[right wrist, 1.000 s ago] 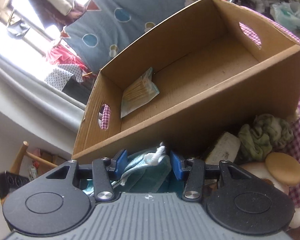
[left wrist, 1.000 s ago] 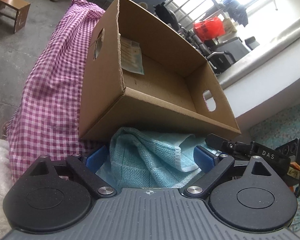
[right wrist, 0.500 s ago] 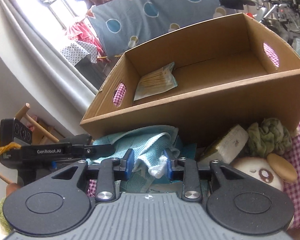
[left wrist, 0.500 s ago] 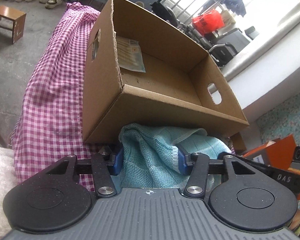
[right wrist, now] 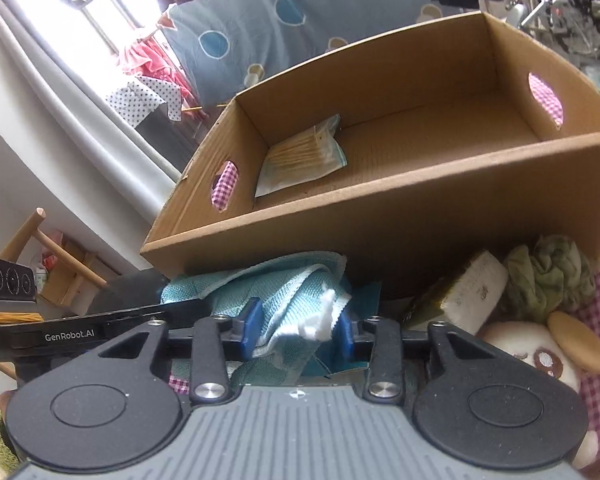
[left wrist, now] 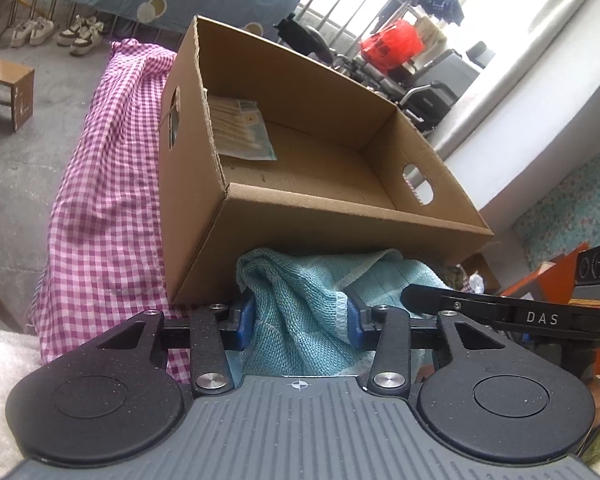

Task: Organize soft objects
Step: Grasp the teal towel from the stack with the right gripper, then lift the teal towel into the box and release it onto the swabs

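The left gripper has just been closing, and its blue pads now pinch a bunched fold of the light blue towel, which fills the gap between them. The right gripper has also just been closing and is clenched on another part of the same towel, with a white frayed tuft of cloth poking out between its pads. Each gripper appears in the other's view: the right one comes in at 3 o'clock of the left wrist view, the left one at 9 o'clock of the right wrist view.

The towel lies heaped just in front of the cardboard box, touching its near wall, at about 6 o'clock of the box in both views. The box stands open at the top on a pink checked cloth, with an oval handle hole in each end wall. Inside it, a flat clear packet of pale sticks leans in one corner; the remaining floor of the box is bare cardboard.

In the right wrist view, at 3 o'clock of the towel, a yellow and white sponge lies against the near wall of the box. Just beside it at 3 o'clock sits a crumpled green cloth. A cream plush toy with a tan round ear lies at 5 o'clock of the sponge, on the checked cloth.
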`<state>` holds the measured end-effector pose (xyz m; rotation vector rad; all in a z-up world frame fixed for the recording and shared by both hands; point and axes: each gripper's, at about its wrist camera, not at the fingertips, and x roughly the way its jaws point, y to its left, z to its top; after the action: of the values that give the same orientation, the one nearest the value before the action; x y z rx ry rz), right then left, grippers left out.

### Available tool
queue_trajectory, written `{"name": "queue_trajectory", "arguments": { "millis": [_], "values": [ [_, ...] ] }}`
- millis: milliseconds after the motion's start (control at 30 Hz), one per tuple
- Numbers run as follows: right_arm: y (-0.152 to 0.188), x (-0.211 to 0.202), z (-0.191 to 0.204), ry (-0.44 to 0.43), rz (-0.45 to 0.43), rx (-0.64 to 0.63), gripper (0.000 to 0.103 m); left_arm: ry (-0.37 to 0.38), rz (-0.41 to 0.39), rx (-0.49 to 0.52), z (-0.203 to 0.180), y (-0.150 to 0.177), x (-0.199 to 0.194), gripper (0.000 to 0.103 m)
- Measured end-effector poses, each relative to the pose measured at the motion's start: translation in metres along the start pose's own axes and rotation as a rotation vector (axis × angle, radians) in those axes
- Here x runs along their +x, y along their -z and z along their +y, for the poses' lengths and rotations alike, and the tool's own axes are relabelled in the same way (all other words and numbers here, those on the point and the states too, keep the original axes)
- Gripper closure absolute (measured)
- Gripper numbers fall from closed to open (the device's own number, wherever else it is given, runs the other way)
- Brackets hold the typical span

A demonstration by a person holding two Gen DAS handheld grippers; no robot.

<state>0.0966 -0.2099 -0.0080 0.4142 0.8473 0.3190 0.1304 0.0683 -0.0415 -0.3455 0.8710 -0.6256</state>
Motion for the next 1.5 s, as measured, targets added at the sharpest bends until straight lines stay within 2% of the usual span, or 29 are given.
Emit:
{"name": "queue_trajectory", "arguments": {
  "millis": [167,333,433,667,933,1267,1367,1500],
  "values": [
    [0.003,-0.014,0.012,0.024,-0.042,-0.062,0.079,0.011,-0.043,0.041,-0.012,0.003,-0.011,0.068],
    [0.009,-0.022,0.025,0.050,-0.070,-0.128,0.080,0.009,-0.067,0.066,-0.021,0.006,-0.015,0.079],
    [0.012,-0.027,0.027,0.031,-0.091,-0.138,0.090,0.005,-0.084,0.094,-0.030,0.007,-0.020,0.083],
    [0.018,-0.039,0.033,0.000,-0.147,-0.180,0.092,0.023,-0.121,0.105,-0.045,0.004,-0.030,0.087],
    [0.014,-0.063,0.033,-0.045,-0.220,-0.159,0.092,0.067,-0.160,0.156,-0.074,-0.014,-0.042,0.087],
    [-0.018,-0.111,0.039,-0.102,-0.383,-0.205,0.092,0.096,-0.228,0.269,-0.119,-0.061,-0.053,0.087],
    [-0.039,-0.116,0.037,-0.112,-0.399,-0.223,0.092,0.087,-0.234,0.307,-0.128,-0.076,-0.046,0.087],
    [-0.072,-0.109,0.033,-0.131,-0.382,-0.222,0.092,0.089,-0.209,0.303,-0.124,-0.097,-0.026,0.087]
  ]
}}
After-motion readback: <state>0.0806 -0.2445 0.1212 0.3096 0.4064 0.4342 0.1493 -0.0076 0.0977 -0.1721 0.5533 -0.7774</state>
